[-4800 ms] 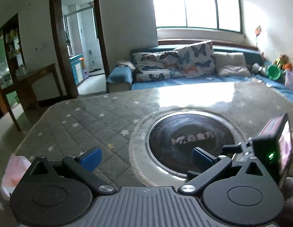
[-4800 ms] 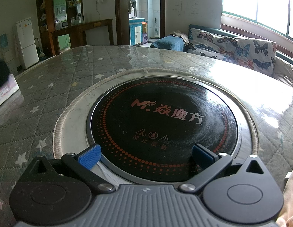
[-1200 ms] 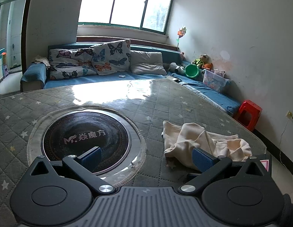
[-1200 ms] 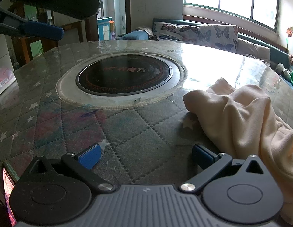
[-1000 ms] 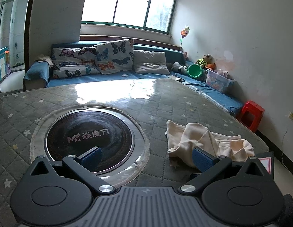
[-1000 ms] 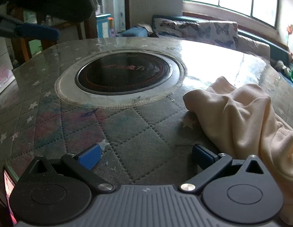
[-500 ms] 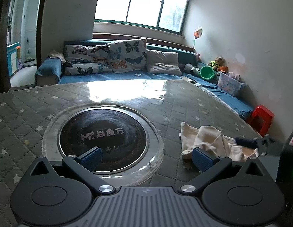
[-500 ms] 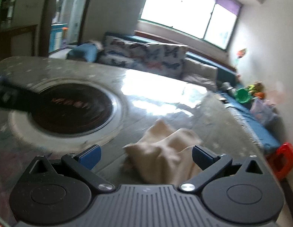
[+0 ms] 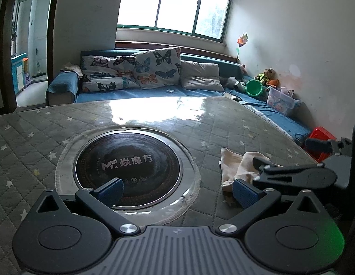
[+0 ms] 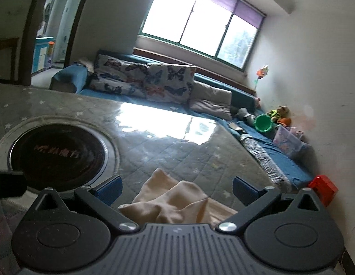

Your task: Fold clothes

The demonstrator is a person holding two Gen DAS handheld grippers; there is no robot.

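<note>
1. Cream-coloured cloth (image 10: 175,200) is lying crumpled on the quilted grey tabletop (image 9: 223,123), near its right edge and well to the right of the round black induction plate (image 9: 128,163) set into the middle.
2. Hovering above the near part of the plate, the left gripper (image 9: 177,189) is holding its jaws wide apart, with nothing between the blue pads.
3. Directly over the cloth, the right gripper (image 10: 176,189) is tilting toward the window, its jaws likewise spread wide and gripping nothing; the fabric is showing between and below the two fingers, though whether they are touching it cannot be told.
4. Seen from the left wrist view, the right gripper (image 9: 298,174) is covering part of the cloth (image 9: 234,166).
5. Beyond the tabletop, a blue sofa (image 9: 131,94) is carrying butterfly-print cushions (image 9: 158,67), and a red stool (image 10: 323,189) is standing by the wall.
</note>
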